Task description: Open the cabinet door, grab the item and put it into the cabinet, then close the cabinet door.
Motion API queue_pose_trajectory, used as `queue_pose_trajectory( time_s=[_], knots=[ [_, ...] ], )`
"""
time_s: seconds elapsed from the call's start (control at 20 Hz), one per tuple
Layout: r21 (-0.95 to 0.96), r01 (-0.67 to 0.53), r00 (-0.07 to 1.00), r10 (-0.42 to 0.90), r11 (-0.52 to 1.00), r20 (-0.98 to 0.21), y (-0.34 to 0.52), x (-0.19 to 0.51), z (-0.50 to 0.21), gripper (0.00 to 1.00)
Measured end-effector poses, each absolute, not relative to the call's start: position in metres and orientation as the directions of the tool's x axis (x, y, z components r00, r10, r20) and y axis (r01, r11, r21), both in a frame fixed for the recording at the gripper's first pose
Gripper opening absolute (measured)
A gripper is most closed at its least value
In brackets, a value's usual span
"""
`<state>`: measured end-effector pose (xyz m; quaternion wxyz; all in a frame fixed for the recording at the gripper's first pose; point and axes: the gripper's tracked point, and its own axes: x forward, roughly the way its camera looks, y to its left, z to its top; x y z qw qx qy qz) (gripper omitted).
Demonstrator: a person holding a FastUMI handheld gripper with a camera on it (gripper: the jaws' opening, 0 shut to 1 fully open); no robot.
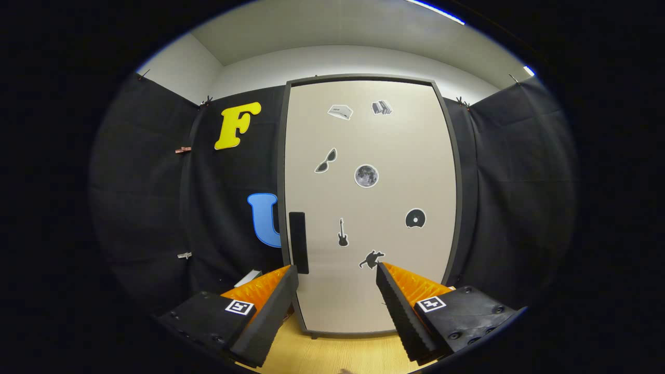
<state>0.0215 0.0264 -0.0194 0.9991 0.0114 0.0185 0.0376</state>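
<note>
Cabinet door [369,208] standing closed, just beyond fingers, on wooden tabletop [332,356]. Dark handle [298,242] sitting at door's left edge, above left fingertip. Gripper [336,275] hovering wide open, holding nothing. Small item [248,278], possibly box, peeking left of cabinet. Operator should be shifting left, closing 2 fingers squarely across handle before pulling.

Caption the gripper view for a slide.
Open gripper faces the closed, sticker-covered cabinet door, its dark handle just beyond one finger.
</note>
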Motion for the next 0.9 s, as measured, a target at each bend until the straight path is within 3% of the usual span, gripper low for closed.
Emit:
queue_pose_trajectory(
  time_s=[0.9],
  knots=[
    [0.032,-0.160,0.984,0.162,0.987,-0.077,0.079,0.070,-0.045,0.98]
  ],
)
